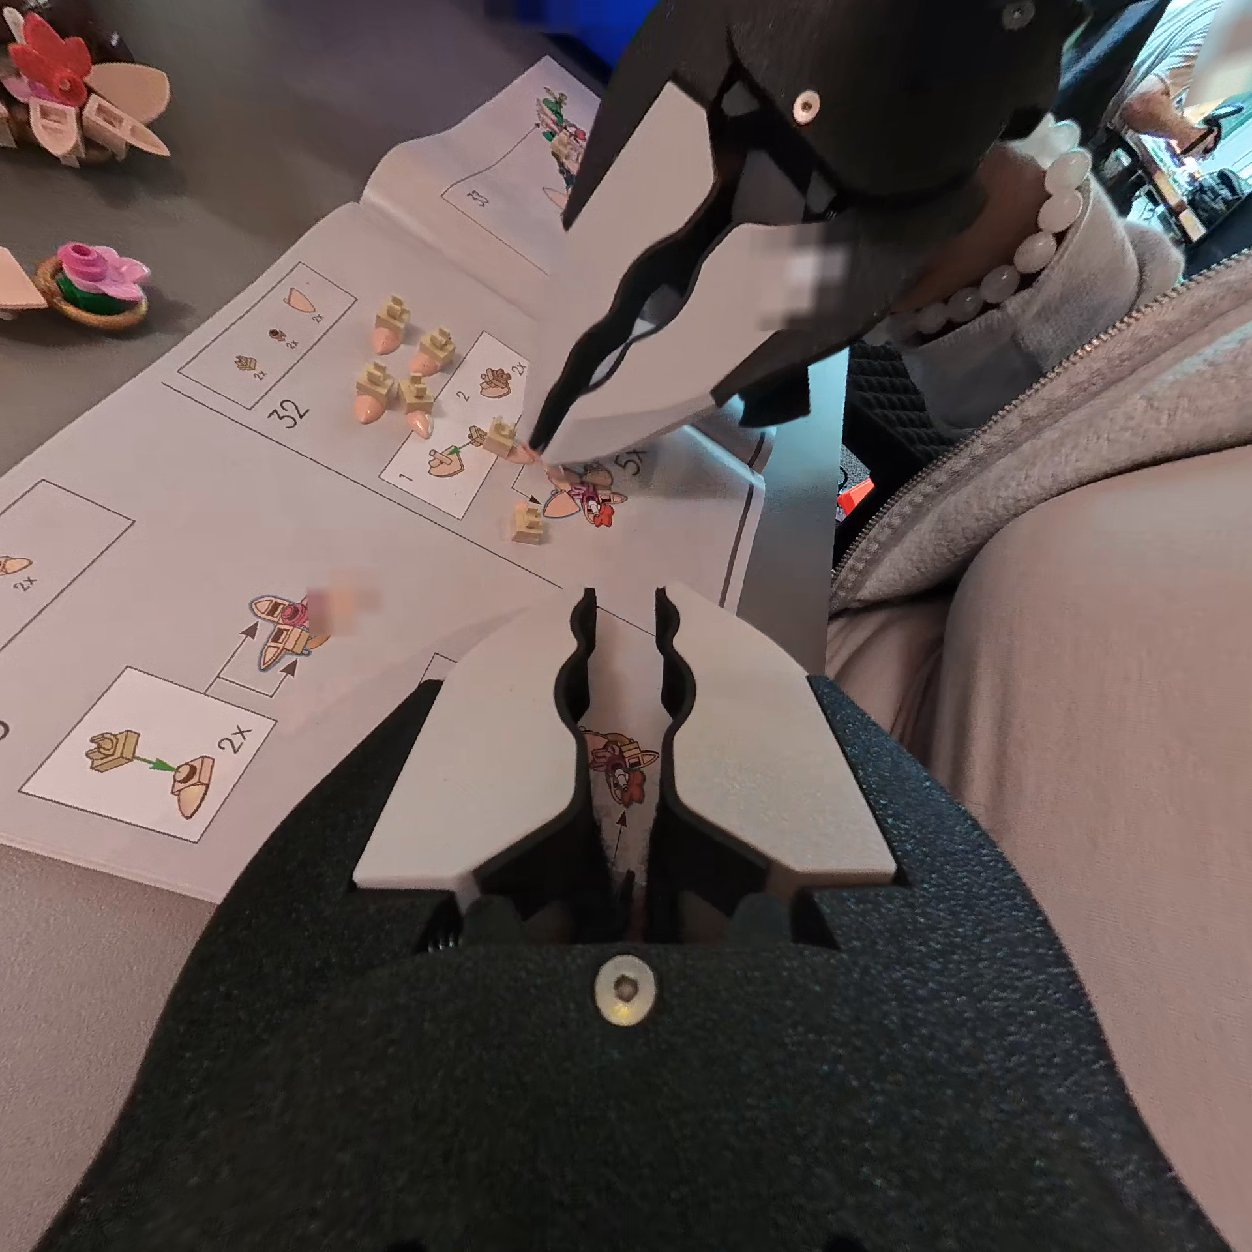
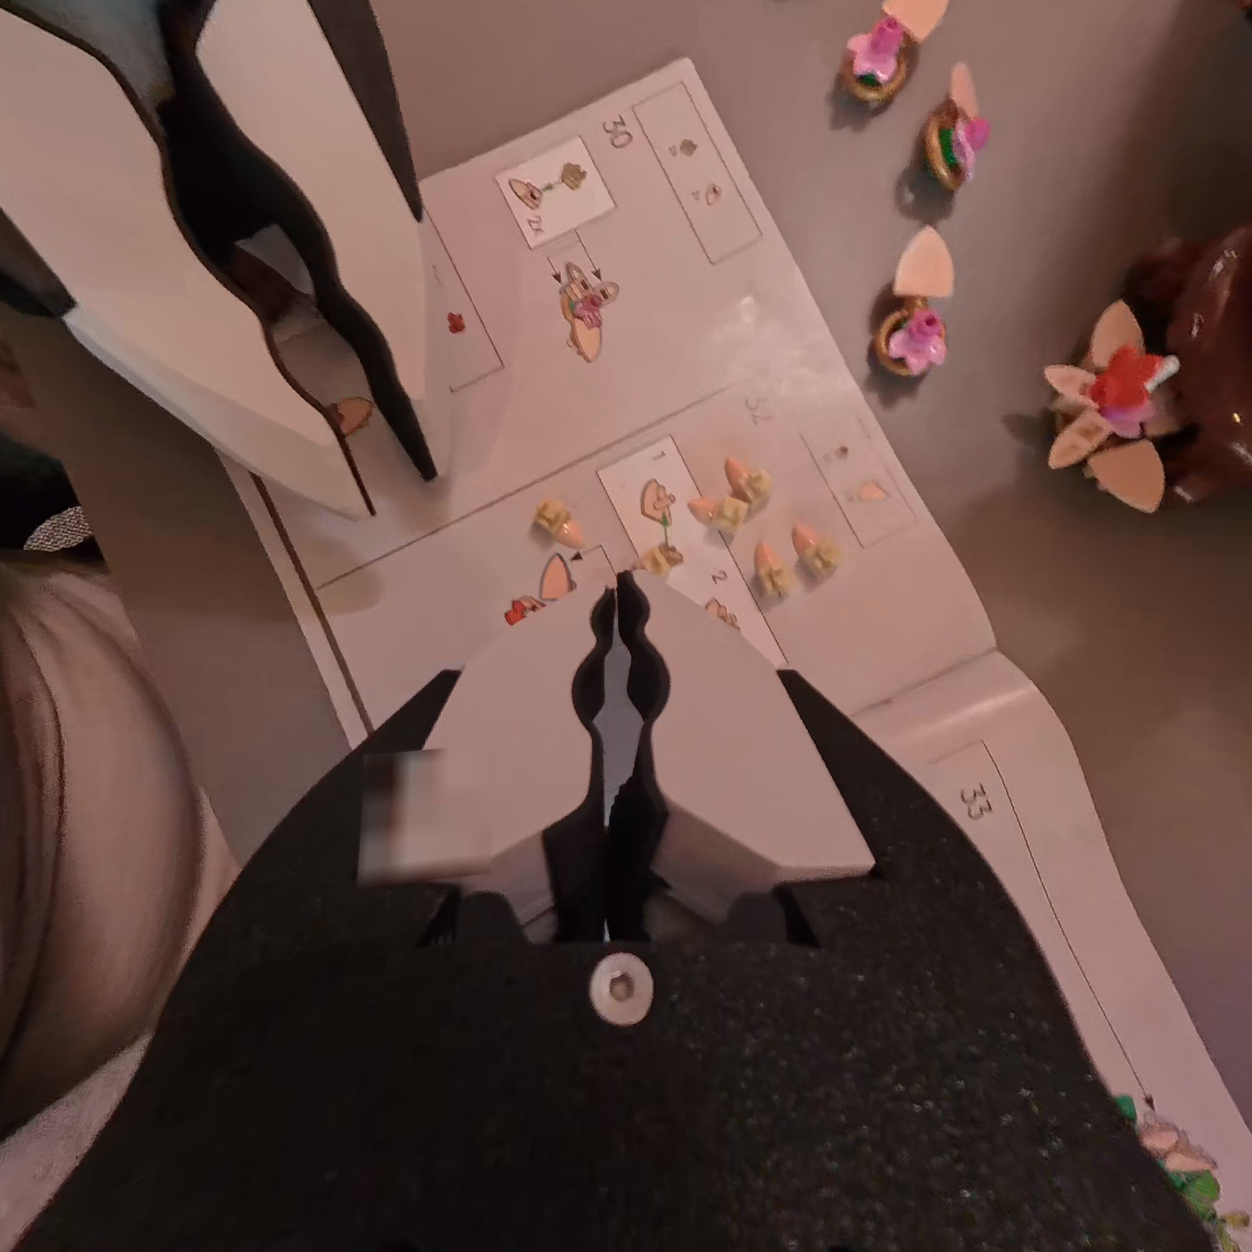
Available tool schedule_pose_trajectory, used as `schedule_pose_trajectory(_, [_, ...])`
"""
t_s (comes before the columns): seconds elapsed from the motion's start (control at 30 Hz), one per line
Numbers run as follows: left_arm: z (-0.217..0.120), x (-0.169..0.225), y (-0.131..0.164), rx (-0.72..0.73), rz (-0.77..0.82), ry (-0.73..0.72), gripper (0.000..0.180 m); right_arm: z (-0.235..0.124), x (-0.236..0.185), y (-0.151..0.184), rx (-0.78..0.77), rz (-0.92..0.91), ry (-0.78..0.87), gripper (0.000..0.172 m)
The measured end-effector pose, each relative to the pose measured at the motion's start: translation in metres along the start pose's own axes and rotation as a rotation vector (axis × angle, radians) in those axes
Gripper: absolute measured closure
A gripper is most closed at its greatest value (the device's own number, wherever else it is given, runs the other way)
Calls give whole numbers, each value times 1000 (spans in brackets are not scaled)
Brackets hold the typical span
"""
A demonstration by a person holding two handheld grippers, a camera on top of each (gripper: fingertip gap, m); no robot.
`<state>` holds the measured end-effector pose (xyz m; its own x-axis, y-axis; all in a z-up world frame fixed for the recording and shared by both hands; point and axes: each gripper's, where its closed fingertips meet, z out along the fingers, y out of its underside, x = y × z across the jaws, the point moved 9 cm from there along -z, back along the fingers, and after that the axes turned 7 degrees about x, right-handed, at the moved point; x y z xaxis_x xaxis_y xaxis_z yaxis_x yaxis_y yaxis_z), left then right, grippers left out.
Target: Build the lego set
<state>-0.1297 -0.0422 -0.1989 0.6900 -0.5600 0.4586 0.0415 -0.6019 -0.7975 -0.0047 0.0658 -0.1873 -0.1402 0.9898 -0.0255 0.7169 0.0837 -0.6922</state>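
Note:
My right gripper (image 2: 618,584) is shut. Its tips rest at the pointed peach end of a small tan-and-peach petal piece (image 2: 660,559) lying on the open instruction booklet (image 2: 677,339). The left wrist view shows the same: the right gripper (image 1: 538,452) has its closed tips against that piece (image 1: 501,440). My left gripper (image 1: 624,596) is open and empty. It hovers over the booklet (image 1: 203,508), with a lone tan piece (image 1: 528,525) just ahead of it. It also shows in the right wrist view (image 2: 400,491), open. Several more petal pieces (image 1: 400,366) lie in a cluster on the page (image 2: 765,528).
Pink flowers in gold rings (image 1: 88,284) (image 2: 911,339) and a red-flower assembly (image 1: 68,88) (image 2: 1118,420) stand on the grey table beyond the booklet. A person's grey sleeve and pearl bracelet (image 1: 1043,230) are at the right. A brown rounded object (image 2: 1213,325) is at the far right. The grippers' ends are close to 6 cm from one another.

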Motion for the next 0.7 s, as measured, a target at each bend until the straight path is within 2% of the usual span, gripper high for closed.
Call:
schedule_pose_trajectory(0.17, [0, 0, 0, 5, -3, 3, 164, -5, -3, -4, 12, -30, 10, 169])
schedule_pose_trajectory(0.27, [-1, 0, 0, 9, -5, 7, 164, -12, 0, 0, -7, 19, 19, 157])
schedule_pose_trajectory(0.43, [-1, 0, 0, 12, -6, 7, 164, 0, 1, 5, 2, 84, -5, 156])
schedule_pose_trajectory(0.63, [-1, -1, 0, 10, -6, 7, 164, -3, -1, 8, -49, 41, -106, 159])
schedule_pose_trajectory(0.7, [-1, -1, 0, 11, -7, 7, 164, -9, -2, 11, -50, 27, -98, 151])
